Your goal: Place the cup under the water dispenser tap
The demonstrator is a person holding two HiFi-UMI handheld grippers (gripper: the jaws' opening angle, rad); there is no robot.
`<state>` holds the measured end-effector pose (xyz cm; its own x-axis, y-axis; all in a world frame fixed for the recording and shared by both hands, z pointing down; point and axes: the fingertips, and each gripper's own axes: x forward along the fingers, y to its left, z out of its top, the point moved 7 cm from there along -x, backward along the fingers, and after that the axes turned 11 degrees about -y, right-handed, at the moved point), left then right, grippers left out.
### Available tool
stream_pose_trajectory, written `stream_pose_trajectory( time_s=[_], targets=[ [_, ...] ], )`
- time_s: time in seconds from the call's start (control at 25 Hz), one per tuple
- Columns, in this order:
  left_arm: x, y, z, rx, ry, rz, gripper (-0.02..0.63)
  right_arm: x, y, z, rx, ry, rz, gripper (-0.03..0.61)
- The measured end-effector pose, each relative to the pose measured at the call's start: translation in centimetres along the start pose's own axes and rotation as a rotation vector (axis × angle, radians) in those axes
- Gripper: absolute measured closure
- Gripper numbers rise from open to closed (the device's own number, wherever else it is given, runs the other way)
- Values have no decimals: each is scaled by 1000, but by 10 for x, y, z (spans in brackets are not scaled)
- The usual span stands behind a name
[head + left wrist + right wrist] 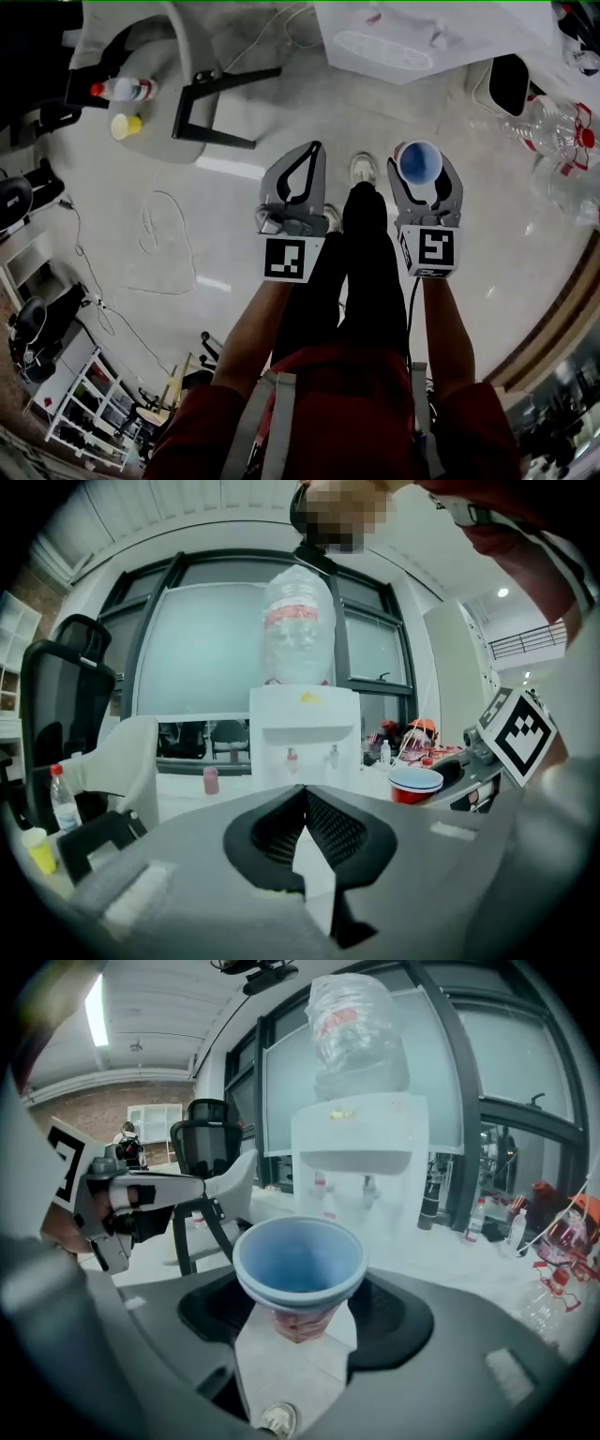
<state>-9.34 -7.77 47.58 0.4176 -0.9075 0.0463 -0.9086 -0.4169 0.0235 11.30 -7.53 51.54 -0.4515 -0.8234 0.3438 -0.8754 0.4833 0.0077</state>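
Observation:
A red cup with a blue inside (419, 161) sits upright between the jaws of my right gripper (421, 169), which is shut on it; the right gripper view shows the same cup (300, 1262) close up. My left gripper (313, 150) hangs beside it to the left, its jaws shut with nothing in them, their tips meeting (302, 789). Both grippers are held over the floor in front of the person's legs. Ahead stands the white water dispenser (361, 1162) with an upturned bottle (356, 1030) on top and two small taps (321, 1185) in its recess, still some way off. From the left gripper view the cup (414, 784) shows at the right.
A dark office chair (66, 714) and a pale seat (122, 761) stand left of the dispenser (305, 728). A low round table (155, 131) carries a bottle (122, 89) and a yellow cup (126, 125). Large empty water bottles (553, 131) lie at the right. A cable (159, 234) loops over the floor.

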Motion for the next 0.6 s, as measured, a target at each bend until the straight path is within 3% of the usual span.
stream_pose_trajectory(
  time_s=[0.28, 0.6],
  targets=[
    [21, -5, -85, -50, 107, 12, 614, 42, -11, -67, 5, 41, 37, 279],
    [37, -13, -156, -70, 193, -1, 614, 74, -28, -141, 56, 117, 21, 279]
  ],
)
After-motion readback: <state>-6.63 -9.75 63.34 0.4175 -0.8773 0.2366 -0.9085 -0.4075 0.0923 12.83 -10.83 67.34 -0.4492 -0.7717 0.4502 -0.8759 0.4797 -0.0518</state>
